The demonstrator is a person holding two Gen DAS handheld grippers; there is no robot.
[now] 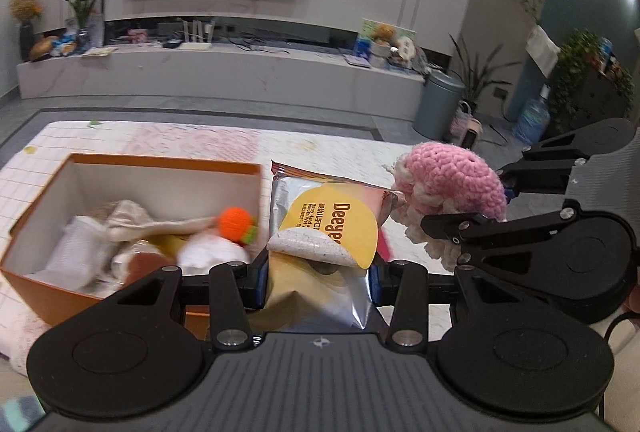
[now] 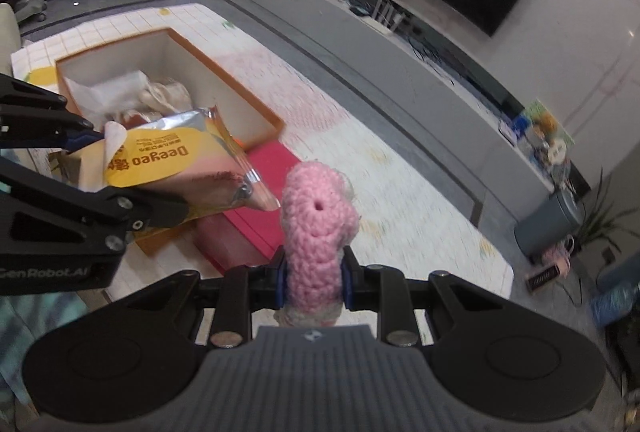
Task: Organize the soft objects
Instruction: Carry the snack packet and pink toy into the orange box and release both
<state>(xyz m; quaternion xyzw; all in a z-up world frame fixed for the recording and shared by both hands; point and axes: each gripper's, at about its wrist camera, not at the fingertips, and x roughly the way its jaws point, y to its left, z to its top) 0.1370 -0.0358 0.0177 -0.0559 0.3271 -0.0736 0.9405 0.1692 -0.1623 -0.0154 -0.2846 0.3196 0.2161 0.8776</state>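
My left gripper (image 1: 318, 282) is shut on a silver and yellow wet-wipes pack (image 1: 324, 224), held above the table just right of an open orange box (image 1: 52, 188). Its label flap is peeled up. The same wet-wipes pack (image 2: 172, 160) shows at the left of the right wrist view, over the orange box (image 2: 224, 76). My right gripper (image 2: 313, 282) is shut on a pink and white crocheted toy (image 2: 316, 228), which stands up between the pads. That crocheted toy (image 1: 448, 192) hangs to the right of the pack. In the box lie pale cloths and an orange knitted ball (image 1: 236, 222).
A red flat box (image 2: 256, 216) lies on the tiled table mat (image 2: 400, 208) beside the orange box. Beyond the table stand a long white TV bench (image 1: 224, 72), a grey bin (image 1: 438, 104) and potted plants (image 1: 588, 72).
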